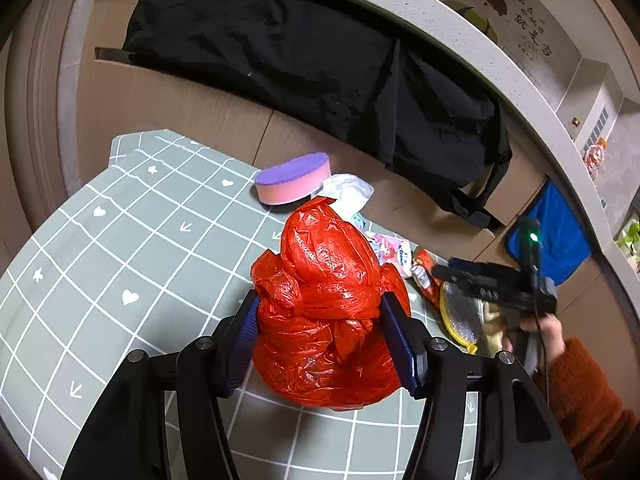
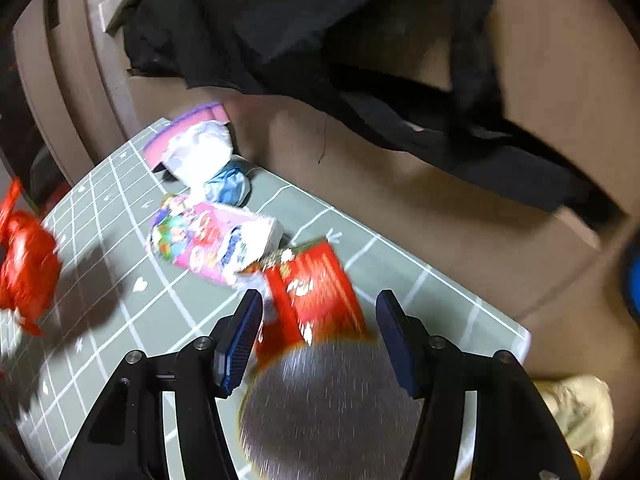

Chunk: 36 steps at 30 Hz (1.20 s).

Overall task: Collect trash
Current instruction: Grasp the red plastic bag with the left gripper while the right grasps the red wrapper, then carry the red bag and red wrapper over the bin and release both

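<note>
The left tool (image 1: 320, 344) pinches the knotted red bag (image 1: 324, 312) above the bench (image 1: 120, 260), keeping it ready for trash. The right tool (image 2: 318, 340) hangs spread over a red wrapper (image 2: 316, 288) near the bench's far edge, apparently lining up to grab it.

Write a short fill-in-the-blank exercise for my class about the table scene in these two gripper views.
1. The left gripper is closed on a knotted plastic bag coloured ____.
2. The sponge near the table's far edge has a ____ top over its pink body.
3. The tablecloth is green with a ____ grid.
4. The person's sleeve is ____.

Missing words: red; purple; white; orange
</note>
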Each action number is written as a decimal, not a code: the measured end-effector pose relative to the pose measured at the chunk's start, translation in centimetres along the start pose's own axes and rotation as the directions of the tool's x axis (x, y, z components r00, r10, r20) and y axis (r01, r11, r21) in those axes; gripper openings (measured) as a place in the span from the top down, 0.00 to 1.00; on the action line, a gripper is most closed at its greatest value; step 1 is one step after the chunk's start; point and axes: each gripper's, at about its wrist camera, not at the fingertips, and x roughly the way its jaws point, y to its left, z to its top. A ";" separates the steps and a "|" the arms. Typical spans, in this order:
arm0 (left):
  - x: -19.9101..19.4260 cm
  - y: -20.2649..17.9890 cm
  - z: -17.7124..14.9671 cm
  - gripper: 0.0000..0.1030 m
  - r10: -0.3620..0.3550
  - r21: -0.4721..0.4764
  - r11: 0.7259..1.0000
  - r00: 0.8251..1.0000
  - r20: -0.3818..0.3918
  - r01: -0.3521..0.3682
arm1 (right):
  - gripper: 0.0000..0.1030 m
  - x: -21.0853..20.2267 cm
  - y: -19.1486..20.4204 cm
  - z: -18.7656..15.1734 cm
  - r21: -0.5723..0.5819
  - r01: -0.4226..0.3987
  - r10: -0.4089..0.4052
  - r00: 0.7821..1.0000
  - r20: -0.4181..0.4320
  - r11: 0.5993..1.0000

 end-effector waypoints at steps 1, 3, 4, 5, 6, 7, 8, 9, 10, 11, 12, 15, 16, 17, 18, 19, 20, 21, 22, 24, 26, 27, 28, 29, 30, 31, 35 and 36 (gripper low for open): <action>0.1 0.3 -0.1 0.42 0.002 -0.005 1.000 1.000 -0.006 -0.002 | 0.45 0.9 -0.6 0.3 0.031 -0.035 0.036 0.999 -0.021 0.999; 0.2 0.7 -0.2 0.42 0.002 -0.014 1.000 1.000 -0.014 -0.002 | 0.44 2.1 -1.4 0.2 0.100 -0.089 0.095 0.993 -0.063 0.991; 0.3 0.9 -0.2 0.42 0.001 -0.017 1.000 1.000 -0.016 -0.002 | 0.44 2.3 -1.6 0.0 0.130 -0.108 0.117 0.991 -0.064 0.986; 0.4 1.1 -0.2 0.42 0.001 -0.020 1.000 1.000 -0.016 -0.002 | 0.43 2.2 -1.4 -0.2 0.135 -0.119 0.127 0.990 -0.053 0.984; 0.5 1.2 -0.1 0.42 0.001 -0.024 1.000 1.000 -0.016 -0.002 | 0.43 2.1 -0.9 -0.3 0.125 -0.118 0.125 0.991 -0.051 0.985; 0.7 1.2 -0.1 0.42 -0.002 -0.029 1.000 1.000 -0.017 0.001 | 0.41 1.9 -0.2 -0.6 0.106 -0.112 0.118 0.992 -0.054 0.988; 0.9 1.2 0.0 0.42 -0.007 -0.033 0.999 1.000 -0.018 0.006 | 0.41 1.8 0.4 -0.9 0.097 -0.115 0.120 0.991 -0.055 0.989; 1.0 1.2 0.0 0.42 -0.009 -0.034 0.999 1.000 -0.018 0.009 | 0.40 1.7 0.9 -1.2 0.092 -0.124 0.130 0.990 -0.058 0.988; 1.1 1.1 0.0 0.42 -0.012 -0.034 0.999 1.000 -0.019 0.012 | 0.39 1.7 1.6 -1.6 0.088 -0.145 0.152 0.986 -0.074 0.985; 1.2 1.1 -0.1 0.42 -0.014 -0.034 0.999 1.000 -0.020 0.014 | 0.38 1.9 1.9 -2.0 0.087 -0.163 0.170 0.981 -0.092 0.983; 1.3 1.1 -0.1 0.42 -0.017 -0.035 0.999 1.000 -0.022 0.016 | 0.37 1.9 2.6 -2.2 0.072 -0.161 0.167 0.981 -0.096 0.984; 1.5 1.2 -0.3 0.42 -0.018 -0.040 0.999 0.999 -0.027 0.017 | 0.36 1.9 4.6 -2.5 -0.007 -0.099 0.098 0.989 -0.107 0.995; 1.5 1.2 -0.4 0.42 -0.017 -0.042 0.999 0.999 -0.027 0.015 | 0.38 1.9 5.3 -2.7 -0.041 -0.069 0.064 0.992 -0.108 0.997; 1.4 1.3 -0.4 0.42 -0.014 -0.045 0.999 1.000 -0.027 0.013 | 0.40 1.9 6.0 -2.8 -0.071 -0.041 0.033 0.994 -0.107 0.997; 1.4 1.3 -0.5 0.42 -0.012 -0.048 0.999 1.000 -0.027 0.010 | 0.43 1.9 6.4 -2.9 -0.084 -0.027 0.018 0.995 -0.103 0.996; 1.3 1.2 -0.5 0.42 -0.009 -0.047 0.999 1.000 -0.025 0.008 | 0.50 1.8 6.7 -2.9 -0.084 -0.025 0.017 0.995 -0.095 0.996; 1.2 1.2 -0.5 0.42 -0.008 -0.045 0.999 1.000 -0.023 0.007 | 0.51 1.5 6.9 -2.9 -0.071 -0.029 0.023 0.996 -0.085 0.997; 1.0 1.1 -0.5 0.42 -0.003 -0.040 0.999 1.000 -0.017 0.003 | 0.55 1.2 7.1 -2.9 -0.055 -0.026 0.022 0.997 -0.071 0.998; 0.8 0.8 -0.4 0.42 0.000 -0.031 1.000 1.000 -0.010 0.000 | 0.59 0.7 7.3 -2.8 -0.045 -0.021 0.019 0.998 -0.054 0.999; 0.3 0.0 -0.2 0.42 0.004 -0.007 1.000 1.000 0.005 -0.003 | 0.60 -0.8 7.7 -2.9 -0.024 -0.004 0.004 1.000 -0.006 1.000; -0.2 -1.1 0.1 0.42 0.012 0.028 1.000 1.000 0.027 -0.013 | 0.60 -2.9 8.0 -2.8 -0.002 -0.019 0.019 0.998 0.058 1.000; -0.5 -1.8 0.3 0.42 0.018 0.045 0.999 0.999 0.041 -0.019 | 0.60 -4.2 8.1 -2.7 0.004 -0.030 0.030 0.995 0.090 1.000; -0.9 -2.7 0.6 0.42 0.020 0.064 0.998 0.998 0.057 -0.024 | 0.60 -5.6 8.1 -2.5 0.005 -0.042 0.041 0.991 0.127 0.999; -1.2 -3.7 0.9 0.42 0.021 0.085 0.996 0.997 0.076 -0.027 | 0.60 -7.0 8.0 -2.2 -0.001 -0.048 0.047 0.986 0.159 0.999; -1.6 -4.8 1.2 0.42 0.024 0.104 0.994 0.995 0.094 -0.034 | 0.60 -8.4 8.1 -1.9 -0.006 -0.048 0.048 0.981 0.185 0.999; -2.0 -5.6 1.5 0.42 0.028 0.120 0.992 0.993 0.111 -0.041 | 0.60 -9.3 8.2 -1.7 -0.005 -0.048 0.048 0.978 0.203 0.999; -3.8 -10.4 2.6 0.42 0.032 0.207 0.976 0.980 0.195 -0.073 | 0.60 -14.1 7.2 -1.5 0.002 -0.043 0.041 0.957 0.286 0.999; -4.2 -11.8 2.8 0.42 0.030 0.237 0.968 0.975 0.219 -0.083 | 0.60 -15.4 6.9 -1.7 0.005 -0.036 0.033 0.950 0.310 0.999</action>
